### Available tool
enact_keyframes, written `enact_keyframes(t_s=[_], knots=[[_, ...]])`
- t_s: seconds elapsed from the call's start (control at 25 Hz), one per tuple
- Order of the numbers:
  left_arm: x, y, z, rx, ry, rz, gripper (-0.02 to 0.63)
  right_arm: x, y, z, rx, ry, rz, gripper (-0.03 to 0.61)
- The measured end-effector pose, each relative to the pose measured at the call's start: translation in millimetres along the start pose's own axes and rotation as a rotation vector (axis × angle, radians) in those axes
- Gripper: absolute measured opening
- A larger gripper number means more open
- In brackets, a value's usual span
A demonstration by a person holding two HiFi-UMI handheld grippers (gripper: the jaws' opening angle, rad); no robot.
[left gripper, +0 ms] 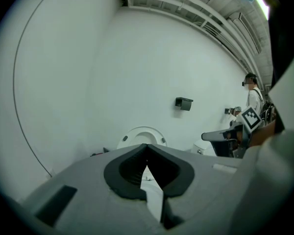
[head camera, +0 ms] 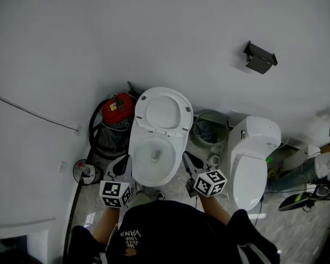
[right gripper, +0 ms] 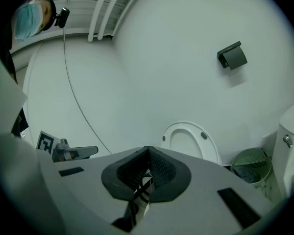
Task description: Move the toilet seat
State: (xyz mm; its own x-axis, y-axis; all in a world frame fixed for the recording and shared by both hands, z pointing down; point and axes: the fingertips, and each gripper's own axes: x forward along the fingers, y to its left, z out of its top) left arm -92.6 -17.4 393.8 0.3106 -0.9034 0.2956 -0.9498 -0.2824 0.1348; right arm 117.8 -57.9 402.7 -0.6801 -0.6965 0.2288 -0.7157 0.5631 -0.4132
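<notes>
The white toilet's bowl point(head camera: 154, 157) is uncovered, and its seat and lid point(head camera: 162, 111) stand raised against the wall. My left gripper point(head camera: 120, 167) hovers at the bowl's left front, shut and empty. At the bowl's right front my right gripper point(head camera: 191, 163) is also shut with nothing in it. In the left gripper view the shut jaws of the left gripper point(left gripper: 147, 146) point at the raised seat point(left gripper: 144, 135). In the right gripper view the right gripper point(right gripper: 148, 149) has its jaws closed, and the raised seat point(right gripper: 188, 138) lies beyond them to the right.
A second toilet point(head camera: 252, 158) with its lid down stands to the right, with a wire bin point(head camera: 210, 128) between the two. A red canister with a black hose point(head camera: 116, 113) sits on the left. A black paper holder point(head camera: 259, 58) hangs on the wall. A person point(left gripper: 252, 96) stands far right.
</notes>
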Motion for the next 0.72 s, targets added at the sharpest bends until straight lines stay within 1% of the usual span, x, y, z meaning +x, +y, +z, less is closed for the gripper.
enact_keyframes(t_s=[0.2, 0.48, 0.72], knots=[[-10.3, -9.2, -9.4, 0.018, 0.017, 0.017, 0.002, -6.9, 0.7, -11.7, -0.015, 0.038, 0.016, -0.002], [-20.9, -18.1, -21.3, 0.009, 0.038, 0.038, 0.002, -11.4, 2.6, -22.9, -0.038, 0.08, 0.039, -0.002], [-29.4, -20.7, -28.3, 0.003, 0.04, 0.061, 0.002, -14.2, 6.4, -32.0, -0.048, 0.103, 0.051, -0.002]])
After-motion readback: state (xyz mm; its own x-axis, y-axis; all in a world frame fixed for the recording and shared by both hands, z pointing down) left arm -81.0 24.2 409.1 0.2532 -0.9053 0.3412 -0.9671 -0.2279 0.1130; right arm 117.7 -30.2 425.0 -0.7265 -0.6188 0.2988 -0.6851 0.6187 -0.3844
